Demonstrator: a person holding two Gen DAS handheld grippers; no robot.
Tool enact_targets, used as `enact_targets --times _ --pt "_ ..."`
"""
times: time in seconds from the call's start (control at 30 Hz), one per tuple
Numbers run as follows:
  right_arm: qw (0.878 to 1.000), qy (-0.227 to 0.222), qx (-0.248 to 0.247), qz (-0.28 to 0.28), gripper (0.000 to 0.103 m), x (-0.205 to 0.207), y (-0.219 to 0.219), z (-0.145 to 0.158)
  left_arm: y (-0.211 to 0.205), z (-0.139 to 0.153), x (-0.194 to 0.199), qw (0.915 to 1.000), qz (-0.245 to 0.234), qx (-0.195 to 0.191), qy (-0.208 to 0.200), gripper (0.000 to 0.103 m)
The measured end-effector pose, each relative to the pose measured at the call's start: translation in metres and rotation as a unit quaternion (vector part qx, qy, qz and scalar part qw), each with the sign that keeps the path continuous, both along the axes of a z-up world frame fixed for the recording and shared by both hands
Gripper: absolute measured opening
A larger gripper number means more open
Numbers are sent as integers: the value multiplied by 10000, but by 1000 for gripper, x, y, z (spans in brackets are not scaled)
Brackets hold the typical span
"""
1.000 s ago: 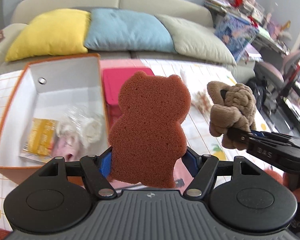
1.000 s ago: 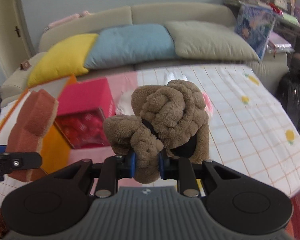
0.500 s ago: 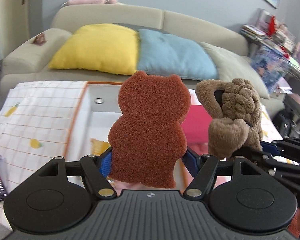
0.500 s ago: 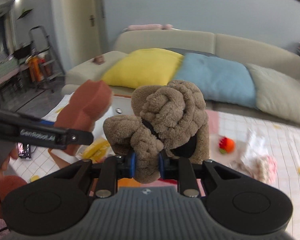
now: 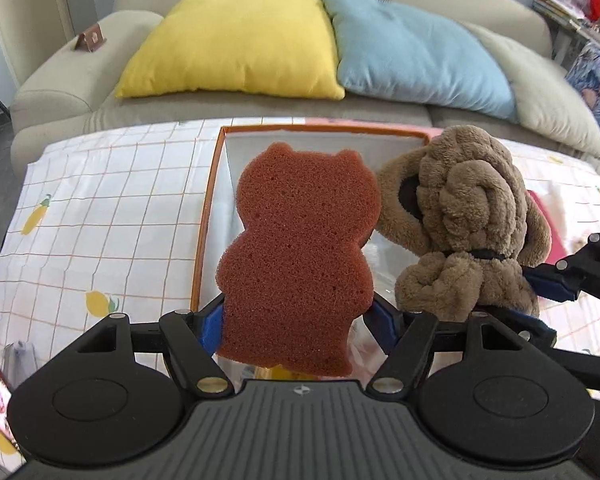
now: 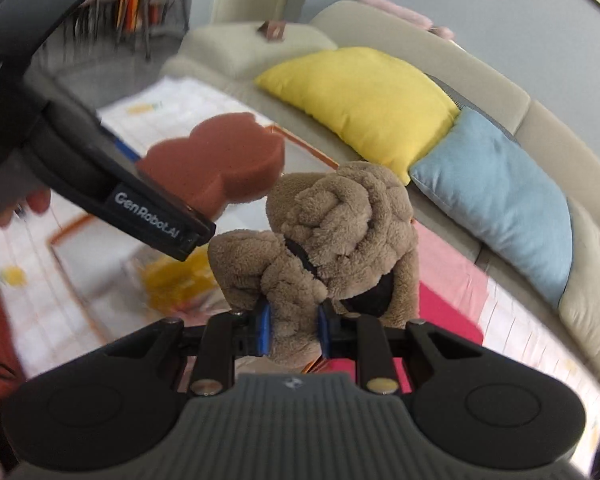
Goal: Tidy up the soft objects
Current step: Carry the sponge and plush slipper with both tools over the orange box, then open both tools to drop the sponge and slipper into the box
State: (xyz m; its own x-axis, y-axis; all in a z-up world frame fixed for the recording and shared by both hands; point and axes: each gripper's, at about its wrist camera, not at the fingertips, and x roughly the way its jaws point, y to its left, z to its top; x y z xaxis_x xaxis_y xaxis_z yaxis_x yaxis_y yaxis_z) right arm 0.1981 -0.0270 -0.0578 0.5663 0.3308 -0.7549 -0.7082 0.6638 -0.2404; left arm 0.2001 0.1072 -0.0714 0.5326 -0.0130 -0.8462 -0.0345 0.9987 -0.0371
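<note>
surface [image 5: 100, 216]: white cloth with an orange grid and small fruit prints, at the far left of the left wrist view; a beige sofa with a yellow cushion [image 5: 236, 40] and a blue cushion [image 5: 412, 48] stands behind it.
box [image 5: 206, 216]: orange-rimmed, white inside, open on top. a second ago it sat off to the left of the sponge; now its left rim runs straight down behind the sponge, so the box lies directly under both loads.
left tongs [image 5: 296, 320]: spread wide yet pinching the bear-shaped sponge [image 5: 300, 256] by its lower edges, blue pads on both sides. the sponge stands upright, its face to the camera, above the box interior. grip unchanged over the last second.
right tongs [image 6: 294, 330]: pressed close, pinching the brown knotted plush toy [image 6: 332, 232] by a lower fold. grip unchanged too.
plush toy, seen from the left: just beside the sponge on its right, nearly touching it; a second ago it hung well apart.
what changed: both hands swung across from the pink box side to the orange box, and the right wrist view now shows the room tilted.
meaning for the task: both soft things appear to be above their container; likely next is lowering and letting go, one at a time so they do not crowd each other.
contents: something yellow lies in the box, blurred.
</note>
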Motion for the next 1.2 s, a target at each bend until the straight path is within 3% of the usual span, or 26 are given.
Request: enact_targets --times 0.27,0.57,0.67,0.9,1.2 --pt "9968 177 -541 557 21 42 17 -33 -1 -32 42 9977 -245 499 396 82" --pt "9927 316 -808 838 24 67 28 -52 -11 -51 57 9927 -475 893 662 85" --pt "9929 288 -800 835 27 64 28 -53 -11 -52 55 9926 -465 938 619 86" --pt "9938 34 -803 770 39 59 26 -54 -9 -46 48 9955 -416 831 166 100" --pt "9978 57 -438 501 49 54 13 -38 -8 -29 42 9974 -345 635 -70 103"
